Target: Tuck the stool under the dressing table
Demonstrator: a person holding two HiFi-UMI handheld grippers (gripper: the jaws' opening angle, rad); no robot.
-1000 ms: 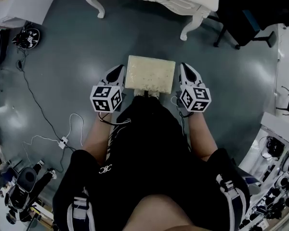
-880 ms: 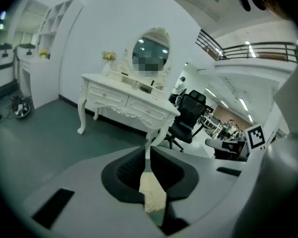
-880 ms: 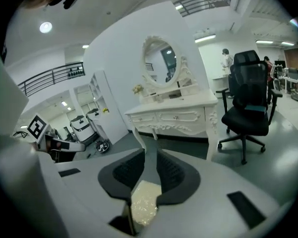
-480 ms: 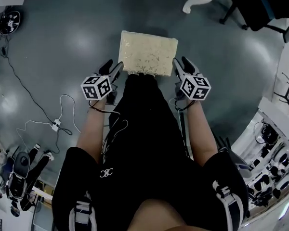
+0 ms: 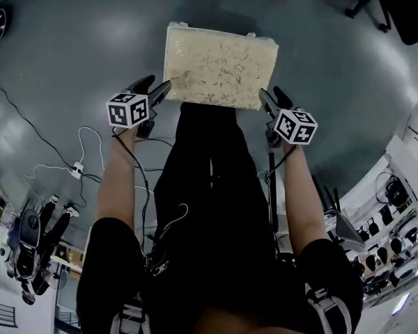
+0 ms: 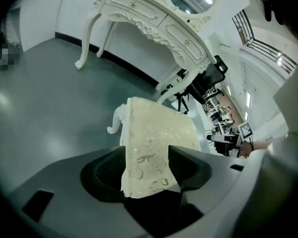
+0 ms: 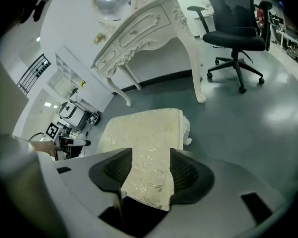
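Note:
The stool's cream, patterned cushion (image 5: 219, 65) fills the upper middle of the head view, over a grey floor. My left gripper (image 5: 161, 89) is shut on the cushion's near left corner and my right gripper (image 5: 265, 96) on its near right corner. In the left gripper view the cushion (image 6: 154, 133) runs out from between the jaws, with a white curved stool leg (image 6: 116, 121) below its far edge. The right gripper view has the cushion (image 7: 144, 138) pinched the same way. The white carved dressing table (image 6: 149, 19) (image 7: 144, 31) stands beyond the stool, apart from it.
A black office chair (image 7: 236, 26) (image 5: 404, 5) stands right of the table. White cables and a power strip (image 5: 76, 167) lie on the floor at left. Equipment shelves (image 5: 397, 200) line the right edge, and wheeled gear (image 5: 28, 235) sits at lower left.
Both grippers stay shut on the cushion. The stool now looks larger and higher in the head view, the table has slid out of its top, and both gripper cameras point further down.

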